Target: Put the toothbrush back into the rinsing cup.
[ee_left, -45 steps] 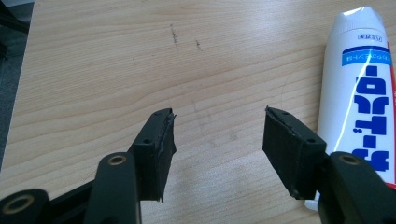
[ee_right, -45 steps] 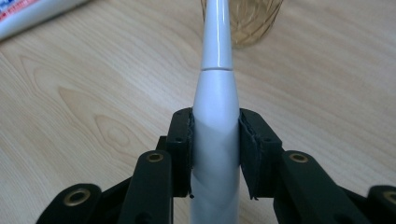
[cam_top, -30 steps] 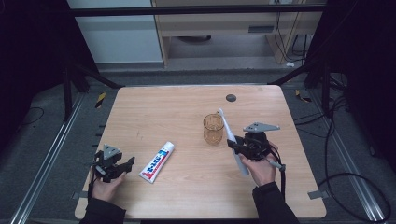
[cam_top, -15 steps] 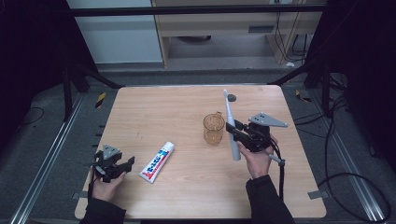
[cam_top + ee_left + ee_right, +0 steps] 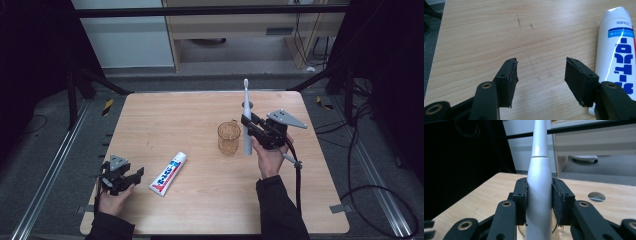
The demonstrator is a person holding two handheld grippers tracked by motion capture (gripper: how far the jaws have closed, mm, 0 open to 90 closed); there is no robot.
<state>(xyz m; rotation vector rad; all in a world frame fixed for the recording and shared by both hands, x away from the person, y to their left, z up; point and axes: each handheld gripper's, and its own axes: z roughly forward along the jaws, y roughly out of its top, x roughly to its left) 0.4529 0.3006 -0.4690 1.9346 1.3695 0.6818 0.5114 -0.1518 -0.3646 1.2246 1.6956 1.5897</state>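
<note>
Left hand-held gripper [image 5: 131,176] sits low at the near-left corner of the light wooden desk [image 5: 175,120], held in the person's left hand [image 5: 114,197]. Jaws stand wide apart with nothing between them; the left gripper view shows bare wood in the gap [image 5: 540,72].

Just right of it: a white toothpaste tube with blue and red print [image 5: 168,173], lying flat on the desk, angled diagonally. In the left gripper view the tube [image 5: 615,50] lies close beside the right-hand jaw, outside the gap; can't tell if it touches.

Centre-right: a clear amber glass cup with a handle [image 5: 229,138], upright on the desk.

Right hand-held gripper [image 5: 248,123] is lifted off the desk just right of the cup, in the person's right hand [image 5: 270,157]. It's clamped on a white electric toothbrush [image 5: 247,117], held roughly upright, brush head at the top, lower end hanging beside the cup's right rim, outside it as far as I can tell. The right gripper view confirms: both pads [image 5: 520,200] press on the toothbrush body [image 5: 539,192], the neck rises between them, and the cup's rim [image 5: 555,227] shows below the jaws.

Behind the toothbrush, a round cable hole [image 5: 249,105] in the desktop near the far edge.
</note>
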